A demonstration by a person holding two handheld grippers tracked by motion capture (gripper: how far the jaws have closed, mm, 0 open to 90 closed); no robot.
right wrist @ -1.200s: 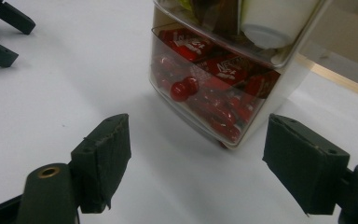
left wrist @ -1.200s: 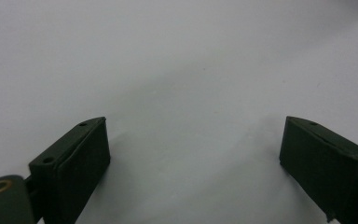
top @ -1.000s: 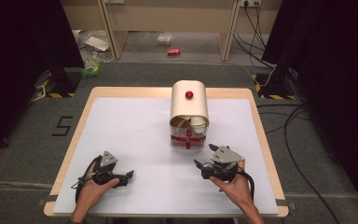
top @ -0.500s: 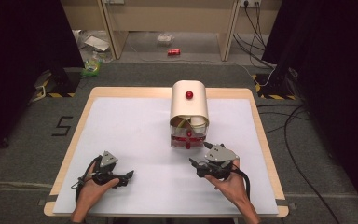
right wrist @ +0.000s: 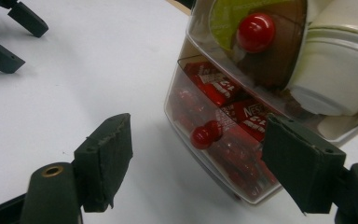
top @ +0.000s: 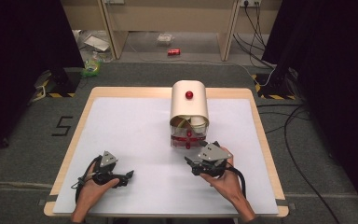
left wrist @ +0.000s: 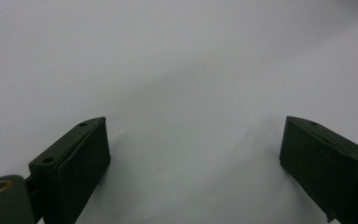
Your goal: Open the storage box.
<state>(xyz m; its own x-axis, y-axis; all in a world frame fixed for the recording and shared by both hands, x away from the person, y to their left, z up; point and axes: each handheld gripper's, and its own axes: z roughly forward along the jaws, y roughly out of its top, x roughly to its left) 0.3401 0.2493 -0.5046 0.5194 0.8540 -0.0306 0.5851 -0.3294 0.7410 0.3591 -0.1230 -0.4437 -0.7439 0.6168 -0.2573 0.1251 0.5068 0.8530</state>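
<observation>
The container (top: pixel 189 114), cream-lidded with red packets in its clear lower drawer, stands at the far middle of the white surface (top: pixel 135 135); the right gripper (top: pixel 204 164) hovers just before its front, jaws spread wide around the drawer's red knob (right wrist: pixel 205 135) without touching. The left gripper (top: pixel 121 178) rests near the surface's near-left edge, jaws wide apart on nothing.

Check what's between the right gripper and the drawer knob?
Nothing: in the right gripper view, only bare white table lies between the open right gripper and the lower red knob on the clear drawer.

right tool (top: pixel 193 161) just beside the cream container (top: pixel 189 113); left tool (top: pixel 123 177) well apart.
</observation>
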